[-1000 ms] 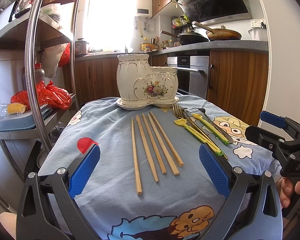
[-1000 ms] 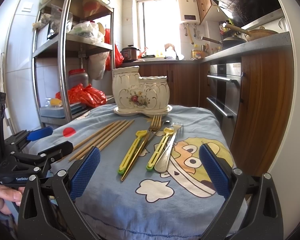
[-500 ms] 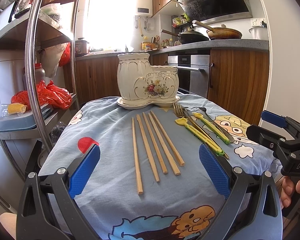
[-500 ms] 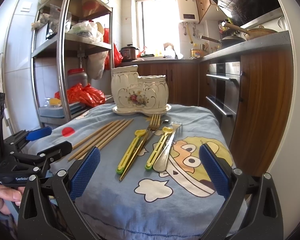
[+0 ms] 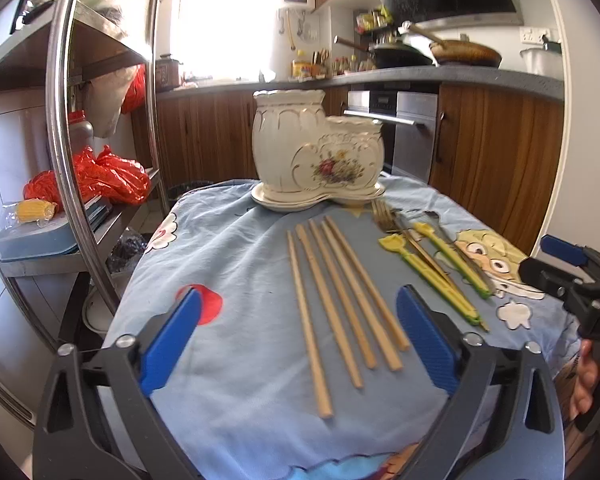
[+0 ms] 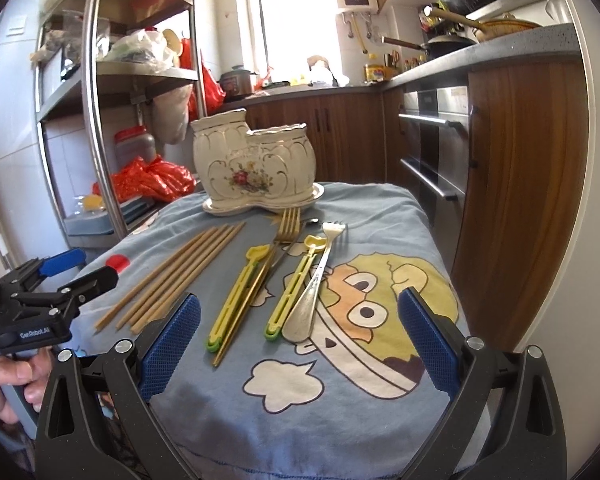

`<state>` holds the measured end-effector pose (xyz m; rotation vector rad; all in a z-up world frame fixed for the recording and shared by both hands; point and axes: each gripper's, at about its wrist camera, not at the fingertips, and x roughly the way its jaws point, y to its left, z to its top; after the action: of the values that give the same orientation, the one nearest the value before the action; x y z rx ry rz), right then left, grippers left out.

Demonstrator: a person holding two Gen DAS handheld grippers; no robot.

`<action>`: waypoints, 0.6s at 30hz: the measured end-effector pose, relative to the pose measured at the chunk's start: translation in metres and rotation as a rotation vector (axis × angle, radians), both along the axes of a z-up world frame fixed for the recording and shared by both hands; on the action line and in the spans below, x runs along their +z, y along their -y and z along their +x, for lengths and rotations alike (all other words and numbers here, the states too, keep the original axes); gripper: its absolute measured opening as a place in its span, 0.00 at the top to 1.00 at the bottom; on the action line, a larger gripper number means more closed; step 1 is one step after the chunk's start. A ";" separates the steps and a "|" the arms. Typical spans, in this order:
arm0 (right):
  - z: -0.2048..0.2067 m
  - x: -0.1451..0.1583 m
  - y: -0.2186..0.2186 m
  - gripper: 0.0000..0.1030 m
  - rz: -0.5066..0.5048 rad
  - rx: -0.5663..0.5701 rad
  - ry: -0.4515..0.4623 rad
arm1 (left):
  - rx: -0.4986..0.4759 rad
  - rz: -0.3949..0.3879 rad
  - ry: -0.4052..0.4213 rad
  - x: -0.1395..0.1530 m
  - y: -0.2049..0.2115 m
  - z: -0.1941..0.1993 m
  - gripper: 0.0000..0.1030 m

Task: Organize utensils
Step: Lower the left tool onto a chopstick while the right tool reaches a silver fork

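Note:
A white ceramic utensil holder (image 5: 316, 148) with a floral print stands on its saucer at the far side of the blue cloth; it also shows in the right wrist view (image 6: 254, 164). Several wooden chopsticks (image 5: 340, 300) lie side by side in front of it, seen also in the right wrist view (image 6: 172, 276). To their right lie two yellow-green utensils (image 6: 236, 292), a gold fork (image 6: 286, 226) and a silver fork (image 6: 316, 280). My left gripper (image 5: 298, 338) is open, low over the near ends of the chopsticks. My right gripper (image 6: 300, 340) is open, near the handles of the forks.
A steel shelf rack (image 5: 66, 128) with red bags stands close on the left. Wooden cabinets and an oven (image 6: 432, 152) run along the right. The cloth-covered table (image 6: 380, 412) drops off at its near and right edges.
Both grippers have edged forward toward the utensils; the chopsticks and forks look a little closer. Nothing on the cloth has moved.

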<state>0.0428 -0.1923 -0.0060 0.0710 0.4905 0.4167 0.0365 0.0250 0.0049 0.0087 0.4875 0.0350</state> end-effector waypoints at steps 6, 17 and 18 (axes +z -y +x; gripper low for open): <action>0.022 0.007 -0.003 0.18 -0.050 0.015 -0.042 | 0.005 0.012 -0.115 0.001 -0.016 0.026 0.35; 0.094 0.004 -0.009 0.56 -0.129 0.068 -0.221 | -0.101 0.046 -0.339 -0.006 -0.015 0.092 0.55; 0.101 0.003 -0.011 0.57 -0.129 0.077 -0.243 | -0.111 0.045 -0.362 -0.008 -0.016 0.098 0.57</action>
<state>0.1441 -0.1817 -0.0033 -0.0221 0.7597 0.4529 0.1342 0.0408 -0.0031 0.0875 0.8470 -0.0657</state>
